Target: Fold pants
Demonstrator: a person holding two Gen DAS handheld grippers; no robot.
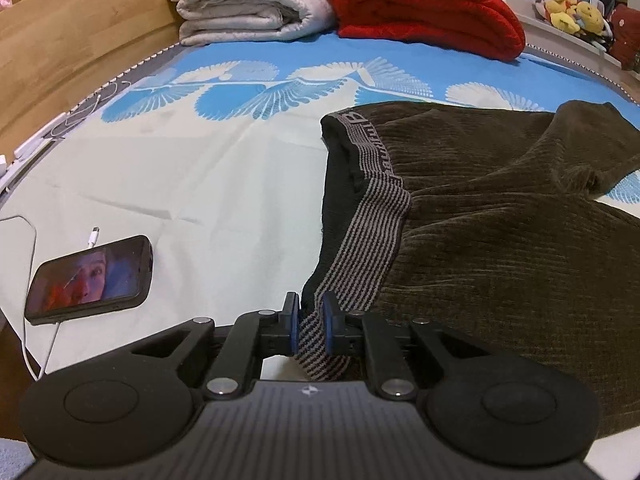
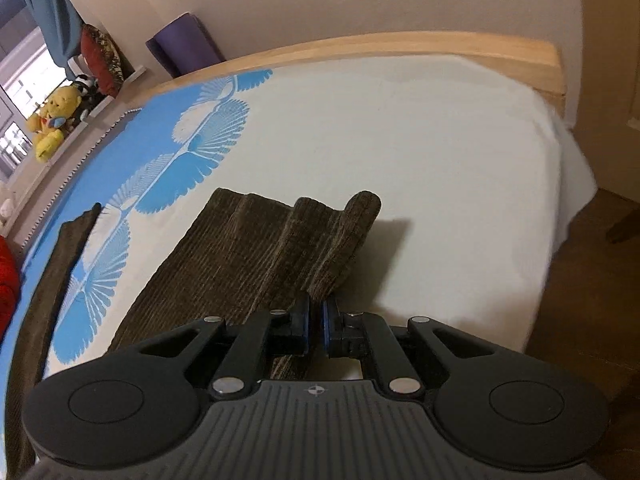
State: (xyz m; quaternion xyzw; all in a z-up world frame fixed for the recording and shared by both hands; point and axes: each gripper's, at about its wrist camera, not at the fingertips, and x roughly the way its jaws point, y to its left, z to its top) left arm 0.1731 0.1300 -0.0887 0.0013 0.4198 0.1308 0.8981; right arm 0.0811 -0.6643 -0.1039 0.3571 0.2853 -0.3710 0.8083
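- The bed [image 1: 208, 168] is the landmark here; its sheet is pale with blue fan patterns, and everything else is placed in relation to it.
- The pants [image 1: 500, 208], dark brown corduroy, lie spread on the bed toward its near edge. The waist end is on the left side and the legs go to the right, so both ends are easy to reach for each hand.
- At the far end of the bed, well apart from the pants, a folded grey-white blanket [image 1: 256, 4] and a red blanket [image 1: 428, 16] are stacked, probably to keep the middle free for folding.
- The near pant leg [image 2: 256, 256] lies on the pale part of the sheet. Its end is wrinkled and a little lifted, I think because it is pulled up from the near corner.
- The left gripper [image 1: 311, 330] is at the near edge of the bed. Its jaws are clamped on the striped waistband [image 1: 360, 248], which passes between the blue pads.
- The right gripper [image 2: 316, 326] is also at the near edge. Its jaws are almost together, pinching the edge of the leg cloth.
- In my judgement, holding both ends at once is to carry one half over the other evenly.
- A phone [image 1: 90, 278] with a lit screen lies on the bed, left of the waistband, clear of the cloth.
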